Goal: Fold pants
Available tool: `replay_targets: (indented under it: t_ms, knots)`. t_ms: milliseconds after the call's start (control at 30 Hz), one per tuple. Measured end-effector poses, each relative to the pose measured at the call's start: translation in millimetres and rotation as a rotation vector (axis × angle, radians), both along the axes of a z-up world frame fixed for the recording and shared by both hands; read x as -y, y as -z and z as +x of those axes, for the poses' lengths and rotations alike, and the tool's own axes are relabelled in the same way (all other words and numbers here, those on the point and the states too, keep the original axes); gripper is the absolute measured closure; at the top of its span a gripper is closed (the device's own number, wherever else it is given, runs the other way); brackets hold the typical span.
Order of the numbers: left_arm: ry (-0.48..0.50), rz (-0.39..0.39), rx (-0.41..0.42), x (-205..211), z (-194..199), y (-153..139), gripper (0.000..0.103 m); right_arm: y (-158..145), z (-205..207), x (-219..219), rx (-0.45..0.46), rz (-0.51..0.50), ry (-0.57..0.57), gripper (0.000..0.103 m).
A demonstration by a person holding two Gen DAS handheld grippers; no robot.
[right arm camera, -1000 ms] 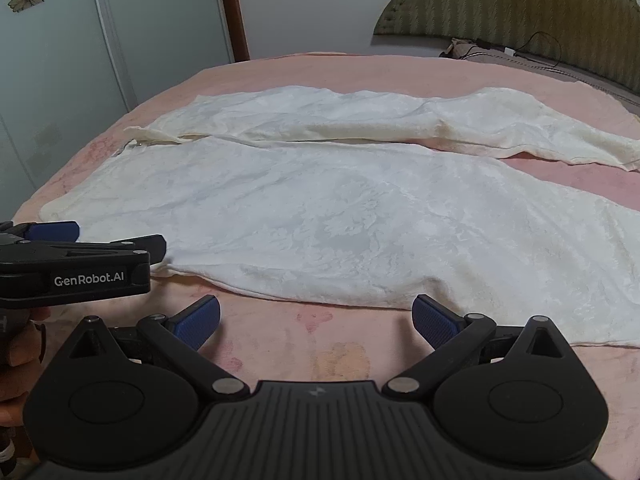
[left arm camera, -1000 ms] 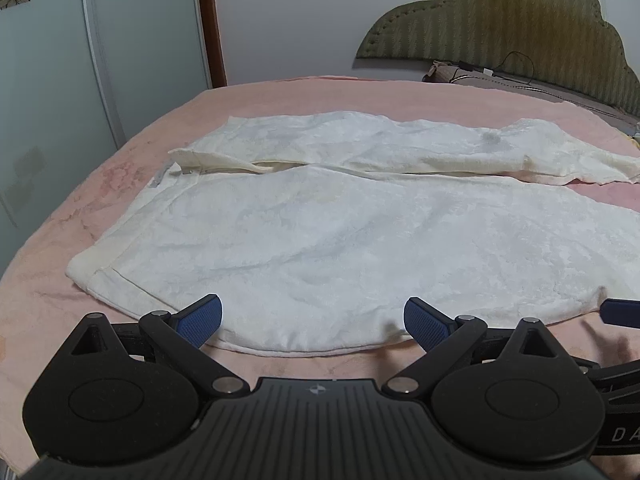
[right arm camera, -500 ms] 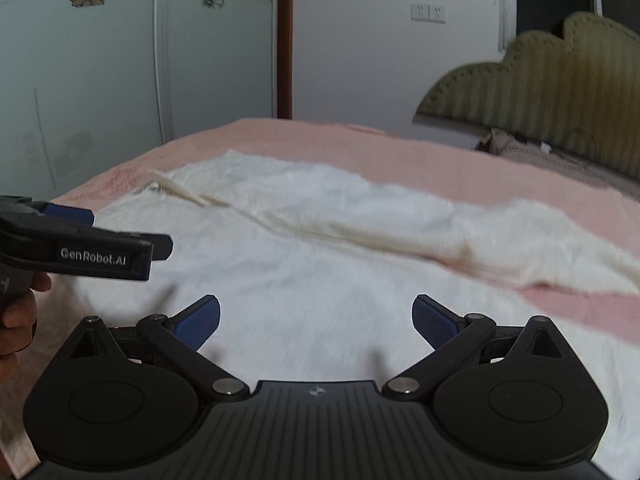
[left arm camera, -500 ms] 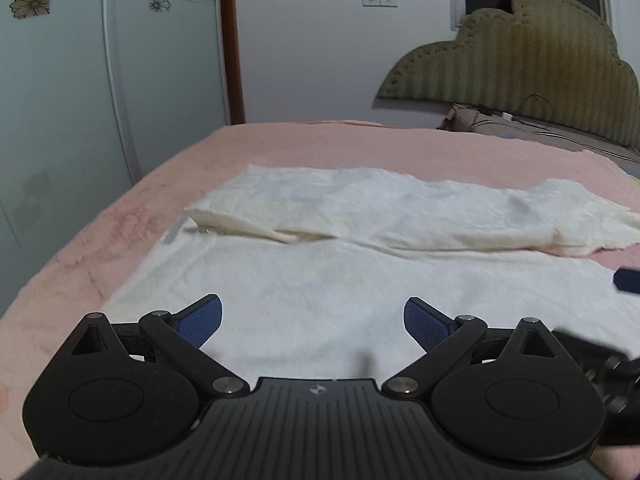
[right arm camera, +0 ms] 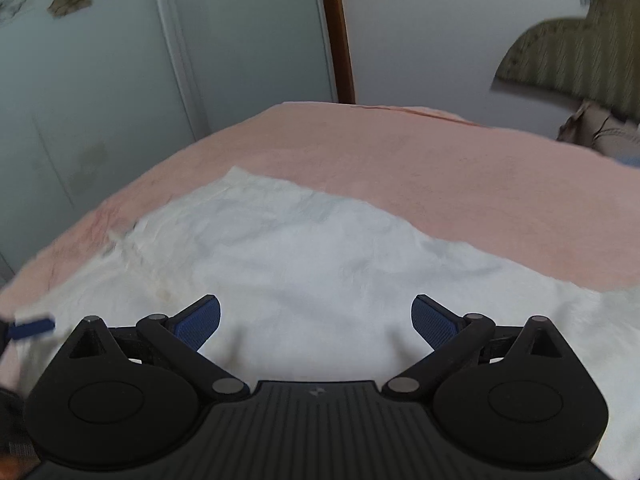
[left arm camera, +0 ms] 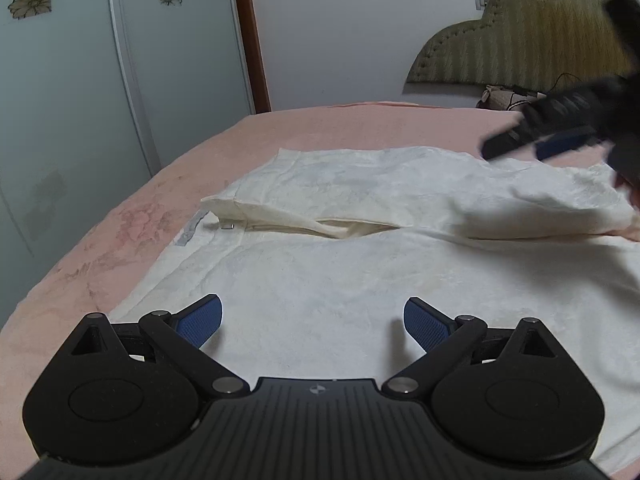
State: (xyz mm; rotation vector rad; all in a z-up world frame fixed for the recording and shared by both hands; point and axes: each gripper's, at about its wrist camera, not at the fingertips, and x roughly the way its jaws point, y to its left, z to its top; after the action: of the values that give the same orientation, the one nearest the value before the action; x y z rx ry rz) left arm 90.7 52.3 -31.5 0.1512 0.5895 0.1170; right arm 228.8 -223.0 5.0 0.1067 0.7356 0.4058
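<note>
— Where are the pants (left arm camera: 360, 264) from where you stand?

— Spread flat on the pink bed (left arm camera: 340, 128), right under both sets of tongs. The left tongs (left arm camera: 313, 322) hover low over the near leg, blue pads wide apart, nothing between them. The right tongs (right arm camera: 316, 322) are just as wide open and empty, over the white cloth further along.

— Can you see one pair from the other?

— Yes. From the left camera the right tongs show as a dark blur at the upper right, above the far leg. From the right camera only a blue tip of the left pair shows at the left edge.

— How does the garment look?

— White, with a faint woven pattern, lightly creased. The two legs lie side by side; the far one is creamier and its edge curls up along the split between them. A small grey tab (left arm camera: 191, 232) sticks out at the waist end.

— Room to work?

— Bare pink bedspread lies beyond the far leg and round the waist end. A pale wardrobe (left arm camera: 80, 100) stands past the bed's left edge, a padded headboard (left arm camera: 532, 48) at the far right.
</note>
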Motion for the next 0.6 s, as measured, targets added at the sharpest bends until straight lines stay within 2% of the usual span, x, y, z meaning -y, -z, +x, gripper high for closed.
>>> replay_targets:
  t_ms: [100,167,267,400,433,467,500,533,567,600]
  knots:
    - [0.028,0.014,0.011,-3,4,-1,0.003,12,50,3,-0.028,0.102,-0.013,0.000]
    - [0.060,0.011,0.015,-8,7,-4,0.003,20,81,3,-0.061,0.122,-0.020,0.000]
    - [0.078,0.012,0.014,-20,15,-9,0.003,28,121,-4,-0.076,0.088,-0.054,0.000]
    - [0.037,0.022,-0.003,-36,26,-13,0.003,42,164,-15,-0.116,0.013,-0.112,0.001]
    - [0.031,0.017,-0.013,-41,29,-13,0.003,46,171,-19,-0.137,-0.018,-0.132,0.006]
    - [0.026,0.011,-0.024,-45,33,-14,0.003,51,176,-24,-0.160,-0.057,-0.150,0.023]
    - [0.026,0.007,-0.032,-49,37,-15,0.003,51,174,-29,-0.136,-0.104,-0.167,0.031]
    - [0.030,0.008,-0.037,-51,41,-16,0.003,50,172,-32,-0.124,-0.117,-0.208,0.040]
    - [0.027,0.010,-0.039,-55,47,-17,0.003,49,169,-34,-0.118,-0.108,-0.245,0.059]
    - [0.021,0.007,-0.039,-57,54,-20,0.003,48,164,-35,-0.107,-0.118,-0.260,0.070]
